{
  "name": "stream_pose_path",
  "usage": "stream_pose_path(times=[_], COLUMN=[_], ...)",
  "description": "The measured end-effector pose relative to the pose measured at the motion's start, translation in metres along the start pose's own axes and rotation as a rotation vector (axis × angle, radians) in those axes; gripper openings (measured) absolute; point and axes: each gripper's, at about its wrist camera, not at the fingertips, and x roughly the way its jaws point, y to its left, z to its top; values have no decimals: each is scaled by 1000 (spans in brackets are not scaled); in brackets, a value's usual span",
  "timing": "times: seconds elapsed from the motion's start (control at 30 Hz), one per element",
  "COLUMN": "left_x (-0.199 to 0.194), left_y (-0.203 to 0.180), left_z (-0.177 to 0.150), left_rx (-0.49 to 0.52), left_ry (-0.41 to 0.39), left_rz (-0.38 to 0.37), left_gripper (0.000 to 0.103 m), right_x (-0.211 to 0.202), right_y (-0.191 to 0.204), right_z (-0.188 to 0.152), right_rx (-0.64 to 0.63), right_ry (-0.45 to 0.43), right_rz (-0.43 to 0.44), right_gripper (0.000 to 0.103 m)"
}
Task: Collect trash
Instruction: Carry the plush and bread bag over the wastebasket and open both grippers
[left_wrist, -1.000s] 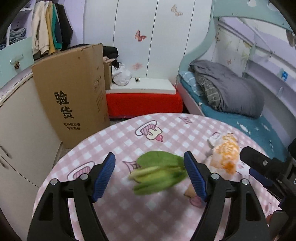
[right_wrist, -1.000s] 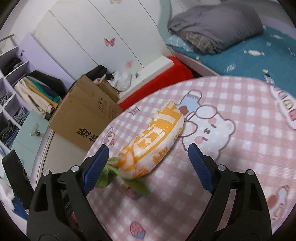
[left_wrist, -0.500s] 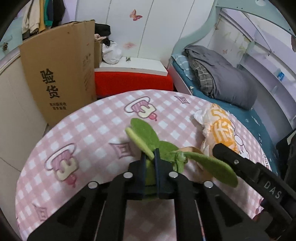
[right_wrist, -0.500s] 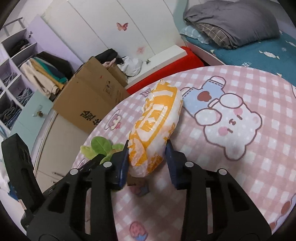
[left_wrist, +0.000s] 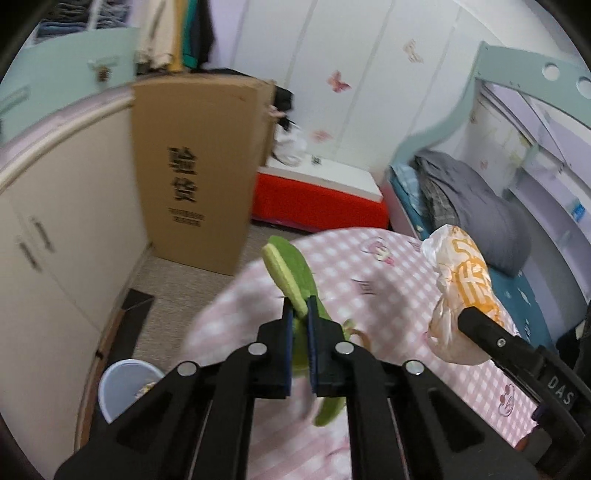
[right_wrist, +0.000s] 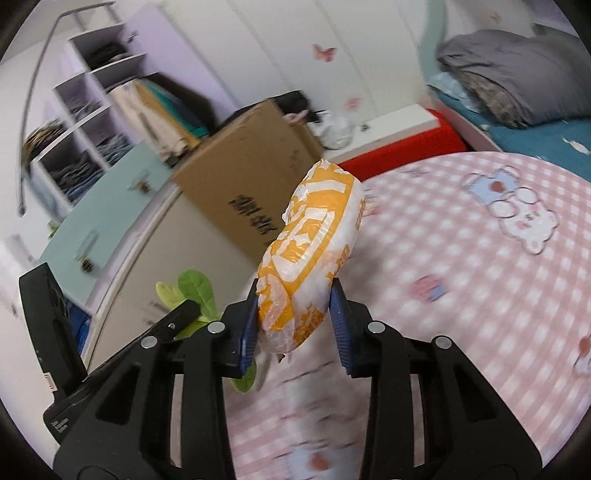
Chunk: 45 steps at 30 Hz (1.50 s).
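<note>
My left gripper (left_wrist: 300, 314) is shut on green vegetable leaves (left_wrist: 291, 271), which stick up above the pads and hang below them, lifted over the left edge of the pink checked table (left_wrist: 388, 295). My right gripper (right_wrist: 293, 314) is shut on an orange-and-white plastic bag (right_wrist: 314, 236), held above the table (right_wrist: 461, 277). In the left wrist view the bag (left_wrist: 461, 280) shows at the right. In the right wrist view the leaves (right_wrist: 195, 290) show at the left. A pale blue bin (left_wrist: 125, 384) with some scraps inside stands on the floor at lower left.
A tall cardboard box (left_wrist: 199, 170) stands on the carpet beside cream cabinets (left_wrist: 55, 236). Behind it are a red-and-white bench (left_wrist: 317, 195) and white wardrobe doors. A bed with a grey duvet (left_wrist: 480, 210) lies to the right. Shelves of clothes (right_wrist: 85, 144) fill the left wall.
Both grippers closed, the left on the leaves and the right on the bag, then lifted them off the table and swung left toward the table's edge. The bin has come into view.
</note>
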Motion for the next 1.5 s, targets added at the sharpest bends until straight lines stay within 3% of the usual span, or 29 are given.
stream_pose_path(times=[0.3, 0.67, 1.1, 1.17, 1.23, 1.37, 1.5], left_x=[-90, -133, -103, -95, -86, -63, -44], left_y=[80, 180, 267, 279, 291, 315, 326], left_z=[-23, -66, -106, -110, -113, -119, -127], left_rx=[-69, -165, -254, -267, -280, -302, -313], left_ry=[-125, -140, -50, -33, -13, 44, 93], left_rz=[112, 270, 440, 471, 500, 543, 546], left_gripper=[7, 7, 7, 7, 7, 7, 8], right_x=[3, 49, 133, 149, 172, 211, 219], right_y=[100, 181, 211, 210, 208, 191, 178], right_z=[-50, -119, -180, -185, -193, -210, -218], right_rx=[-123, -227, -286, -283, -274, -248, -225], right_ry=[67, 203, 344, 350, 378, 432, 457], right_rz=[137, 221, 201, 192, 183, 117, 91], right_gripper=[35, 35, 37, 43, 69, 72, 73])
